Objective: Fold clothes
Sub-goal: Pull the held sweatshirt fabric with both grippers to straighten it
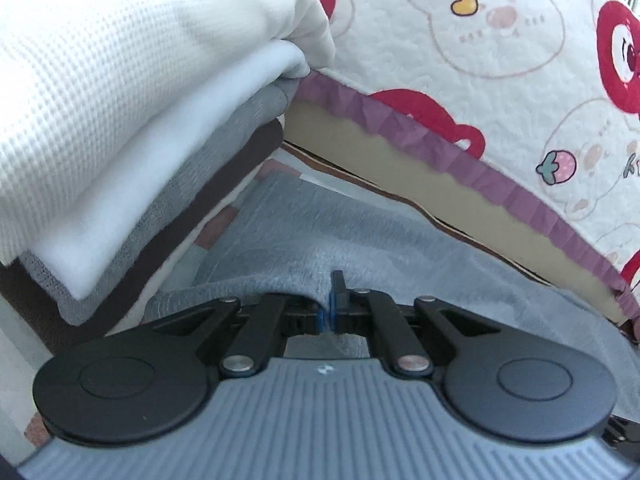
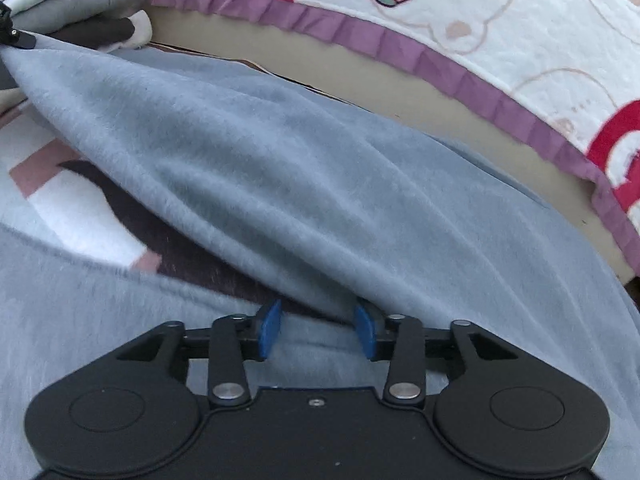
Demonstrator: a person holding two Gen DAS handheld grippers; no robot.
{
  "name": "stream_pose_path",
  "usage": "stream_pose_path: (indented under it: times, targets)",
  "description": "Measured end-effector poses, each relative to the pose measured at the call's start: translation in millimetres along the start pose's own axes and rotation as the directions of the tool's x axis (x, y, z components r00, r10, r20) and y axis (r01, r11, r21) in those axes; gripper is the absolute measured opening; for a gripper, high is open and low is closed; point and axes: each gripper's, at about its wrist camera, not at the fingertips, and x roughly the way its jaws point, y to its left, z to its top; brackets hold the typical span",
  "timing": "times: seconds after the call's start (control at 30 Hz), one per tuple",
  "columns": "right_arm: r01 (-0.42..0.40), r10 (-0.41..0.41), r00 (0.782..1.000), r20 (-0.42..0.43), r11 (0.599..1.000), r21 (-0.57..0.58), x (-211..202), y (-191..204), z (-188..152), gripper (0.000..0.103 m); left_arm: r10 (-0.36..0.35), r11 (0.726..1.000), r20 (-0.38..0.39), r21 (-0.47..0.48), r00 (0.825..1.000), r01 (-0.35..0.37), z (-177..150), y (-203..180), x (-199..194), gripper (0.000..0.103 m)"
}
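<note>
A grey-blue fleece garment [image 1: 320,236] lies spread on a patterned mat beside a bed. My left gripper [image 1: 330,308] is shut on a pinched ridge of this garment, which rises into the closed blue pads. In the right wrist view the same garment [image 2: 280,168] stretches in a raised fold from the left gripper's fingertip [image 2: 18,38] at the far upper left down towards me. My right gripper [image 2: 318,330] is open, its blue pads [image 2: 270,328] apart. The fold's edge drapes over the tip of the right-hand finger, and grey cloth lies under the gap.
A stack of folded clothes [image 1: 120,92], white on top, then grey and brown, stands at the left. The bed's quilt with cartoon bears [image 1: 500,40] and a purple frill [image 2: 400,44] runs along the far side above a beige bed base [image 1: 400,168]. A patterned mat [image 2: 72,208] shows under the garment.
</note>
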Motion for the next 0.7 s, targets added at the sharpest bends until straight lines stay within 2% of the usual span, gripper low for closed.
stream_pose_path:
  times: [0.07, 0.13, 0.17, 0.2, 0.23, 0.3, 0.37, 0.4, 0.47, 0.5, 0.57, 0.63, 0.7]
  targets:
    - [-0.013, 0.014, 1.000, 0.009, 1.000, -0.019, 10.9, 4.4, 6.7, 0.054, -0.008, 1.000, -0.006, -0.027, 1.000, 0.008, 1.2, 2.9, 0.7, 0.003]
    - [0.020, -0.019, 1.000, 0.017, 0.998, -0.063, 18.8, 10.4, 16.9, 0.057, -0.017, 0.999, -0.009, -0.050, 1.000, 0.016, 2.7, 6.3, 1.6, 0.003]
    - [0.046, -0.044, 0.999, 0.022, 0.995, -0.083, 20.5, 12.6, 21.9, 0.040, -0.021, 0.998, -0.009, -0.059, 1.000, 0.020, 3.5, 7.9, 1.5, 0.003]
    - [0.061, -0.059, 0.998, 0.029, 0.994, -0.087, 19.0, 12.6, 26.6, 0.014, -0.024, 0.998, -0.010, -0.065, 1.000, 0.023, 4.1, 9.6, 2.3, 0.003]
    - [0.058, -0.056, 0.998, 0.039, 0.997, -0.060, 11.7, 8.2, 30.5, 0.002, -0.023, 0.998, -0.014, -0.061, 1.000, 0.022, 5.0, 10.0, 3.2, 0.003]
    - [0.038, -0.038, 0.997, 0.063, 0.999, 0.009, -6.4, -1.9, 38.0, 0.002, -0.015, 0.999, -0.025, -0.031, 1.000, 0.014, 7.1, 10.0, 6.5, 0.003]
    - [-0.061, 0.051, 0.995, 0.085, 0.991, 0.117, -35.8, -15.9, 40.3, 0.005, 0.022, 0.998, -0.057, 0.056, 0.998, -0.019, 6.4, 6.9, 12.1, 0.003]
    - [-0.138, 0.135, 0.990, 0.030, 0.985, 0.106, -38.9, -16.7, 32.8, 0.005, 0.050, 0.993, -0.081, 0.112, 0.995, -0.041, 3.9, 4.8, 15.3, 0.003]
    - [-0.270, 0.279, 0.958, -0.070, 0.956, 0.111, -44.3, -19.6, 18.2, 0.004, 0.105, 0.973, -0.130, 0.219, 0.986, -0.075, -7.4, 5.1, 22.8, 0.004]
    - [-0.286, 0.301, 0.950, -0.086, 0.946, 0.150, -44.8, -23.8, 12.2, 0.004, 0.134, 0.958, -0.152, 0.272, 0.979, -0.089, -13.1, 5.4, 26.6, 0.005]
    - [-0.315, 0.346, 0.931, -0.116, 0.922, 0.227, -45.7, -32.1, 0.3, 0.005, 0.147, 0.959, -0.195, 0.268, 0.970, -0.091, -23.0, 15.3, 32.0, 0.007]
    - [-0.336, 0.381, 0.919, -0.100, 0.891, 0.305, -45.9, -42.2, -2.0, 0.006, 0.164, 0.959, -0.228, 0.266, 0.960, -0.101, -31.7, 22.9, 37.4, 0.009]
    - [-0.356, 0.406, 0.906, -0.119, 0.883, 0.307, -39.8, -44.2, -0.7, 0.007, 0.193, 0.949, -0.245, 0.292, 0.950, -0.117, -38.1, 24.3, 42.3, 0.010]
